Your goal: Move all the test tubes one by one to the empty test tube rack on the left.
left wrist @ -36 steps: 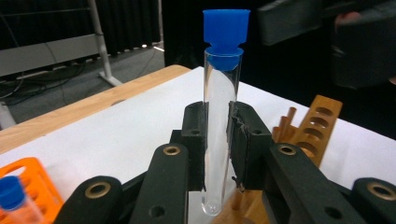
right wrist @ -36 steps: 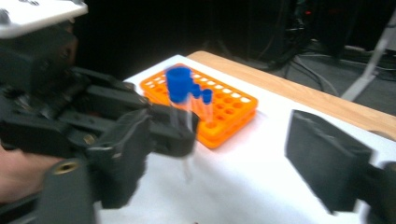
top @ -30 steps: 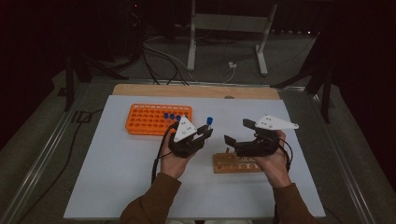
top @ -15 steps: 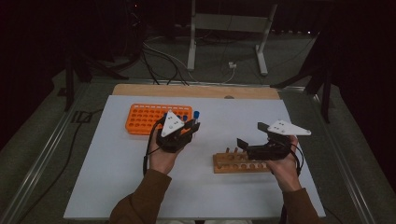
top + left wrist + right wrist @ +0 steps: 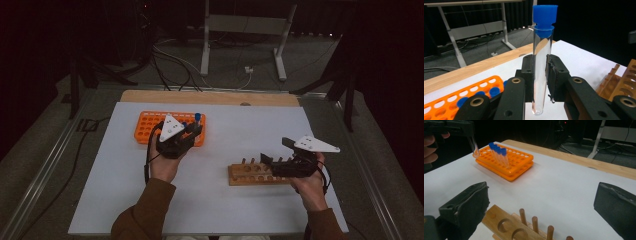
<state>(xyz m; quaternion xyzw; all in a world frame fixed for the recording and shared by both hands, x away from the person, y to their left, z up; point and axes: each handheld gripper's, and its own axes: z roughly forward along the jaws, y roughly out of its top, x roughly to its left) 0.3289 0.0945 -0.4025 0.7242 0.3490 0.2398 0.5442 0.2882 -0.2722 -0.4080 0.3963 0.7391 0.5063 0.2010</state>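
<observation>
- The left gripper (image 5: 192,131) pinches a clear test tube (image 5: 541,72) with a blue cap (image 5: 544,17); in the left gripper view its jaws press on the glass from both sides, around the middle of the tube.
- In that view the tube stands upright between the jaws, cap at the top and rounded bottom hanging free below them.
- In the high view the left gripper sits over the near right part of the orange rack (image 5: 150,125), and the blue cap (image 5: 198,117) shows just past the gripper's tip.
- The orange rack lies flat on the white tabletop (image 5: 240,130), toward its far left; in the right gripper view a short row of blue-capped tubes (image 5: 497,151) stands in it, with the rest of the visible holes open.
- In the right gripper view the left gripper's tube (image 5: 474,148) hangs tilted just beside the near left corner of the orange rack; whether it touches the rack cannot be told.
- The right gripper (image 5: 270,162) has its jaws spread wide, with nothing between them.
- It hovers over the right part of the wooden rack (image 5: 250,174), which lies on the tabletop well apart from the orange rack.
- The wooden rack (image 5: 506,225) shows round holes and a row of upright pegs (image 5: 535,221) just below the spread jaws.
</observation>
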